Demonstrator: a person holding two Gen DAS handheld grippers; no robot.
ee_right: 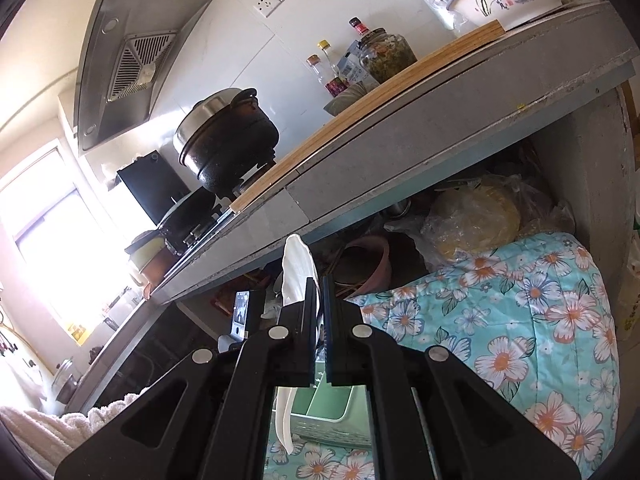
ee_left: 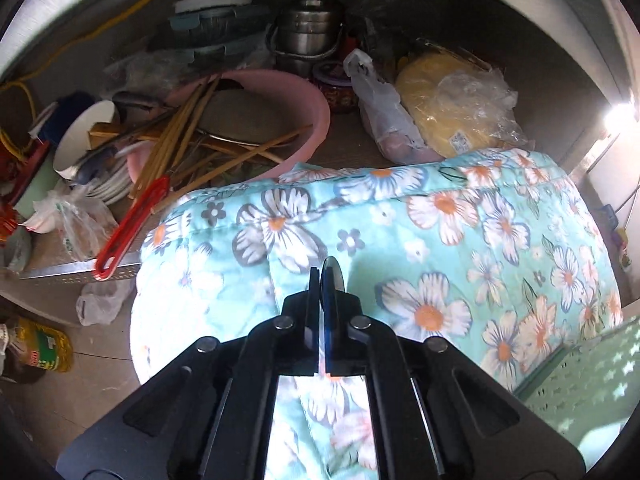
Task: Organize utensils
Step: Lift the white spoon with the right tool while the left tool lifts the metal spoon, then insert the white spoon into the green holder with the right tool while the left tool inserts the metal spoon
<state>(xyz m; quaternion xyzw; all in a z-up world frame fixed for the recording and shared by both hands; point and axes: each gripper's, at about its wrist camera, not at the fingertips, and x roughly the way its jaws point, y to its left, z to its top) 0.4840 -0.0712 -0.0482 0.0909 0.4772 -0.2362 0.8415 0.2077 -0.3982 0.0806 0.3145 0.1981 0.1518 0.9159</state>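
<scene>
The left tongs (ee_left: 325, 280) are closed with nothing visibly between them above the floral quilt (ee_left: 400, 240); the right tongs (ee_right: 319, 292) are clamped on a white spoon (ee_right: 297, 268). Beyond, chopsticks (ee_left: 188, 128) and a red-handled utensil (ee_left: 132, 224) lie jumbled by the pink basin (ee_left: 312, 120), so most sorting looks undone.

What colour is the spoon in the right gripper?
White; the spoon shows best in the right wrist view.
</scene>
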